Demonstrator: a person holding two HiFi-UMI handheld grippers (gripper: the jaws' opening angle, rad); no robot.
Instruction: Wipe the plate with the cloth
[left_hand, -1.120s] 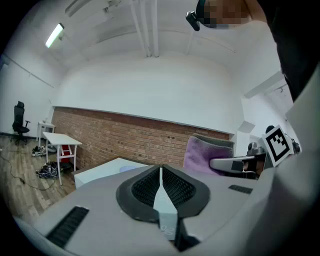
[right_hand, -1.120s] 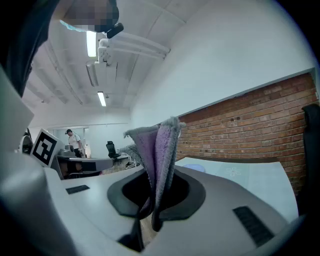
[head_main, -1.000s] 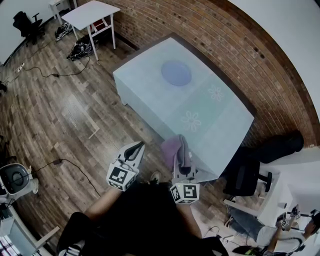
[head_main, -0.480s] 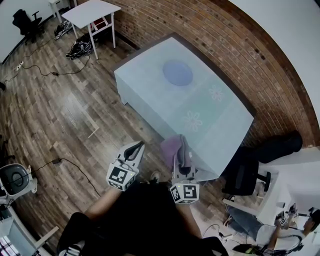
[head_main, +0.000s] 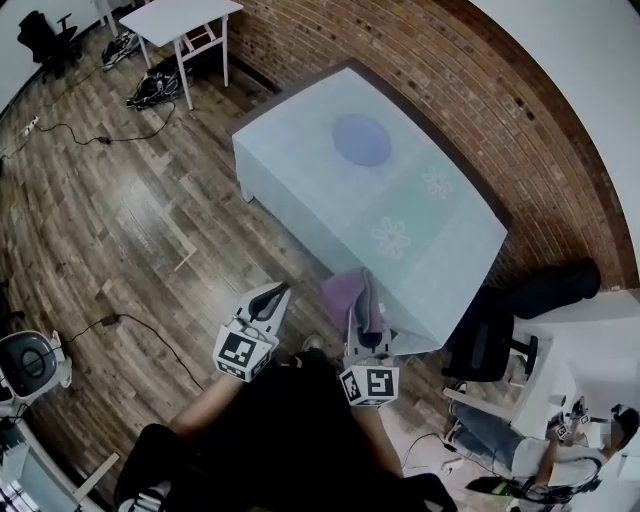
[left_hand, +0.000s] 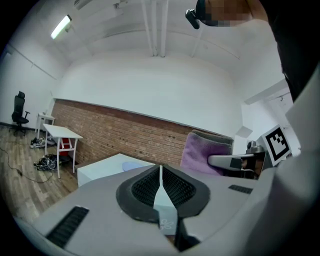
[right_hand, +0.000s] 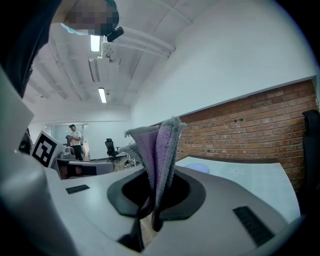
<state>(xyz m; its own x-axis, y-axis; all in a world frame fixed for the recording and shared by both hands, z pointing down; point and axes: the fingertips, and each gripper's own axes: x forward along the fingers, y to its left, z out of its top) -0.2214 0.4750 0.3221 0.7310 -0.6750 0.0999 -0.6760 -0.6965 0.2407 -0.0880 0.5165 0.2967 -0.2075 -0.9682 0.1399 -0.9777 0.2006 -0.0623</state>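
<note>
A pale blue plate (head_main: 361, 139) lies on the far part of a table with a light flowered cover (head_main: 330, 190); it shows small in the left gripper view as the plate (left_hand: 131, 165) and in the right gripper view as the plate (right_hand: 196, 168). My right gripper (head_main: 364, 318) is shut on a folded purple cloth (head_main: 347, 296), which stands up between the jaws as the cloth (right_hand: 159, 150). My left gripper (head_main: 270, 298) is shut and holds nothing. Both grippers hang close to my body, short of the table's near corner.
A brick wall (head_main: 420, 60) runs behind the table. A small white table (head_main: 180, 18) stands far left, with cables (head_main: 70, 130) on the wooden floor. A black office chair (head_main: 490, 355) and a white desk (head_main: 590, 360) are at right. A person (right_hand: 75, 141) stands far off.
Both grippers stay where they were, the cloth still held. The head view has shifted slightly, so the table sits a little further right and down.
</note>
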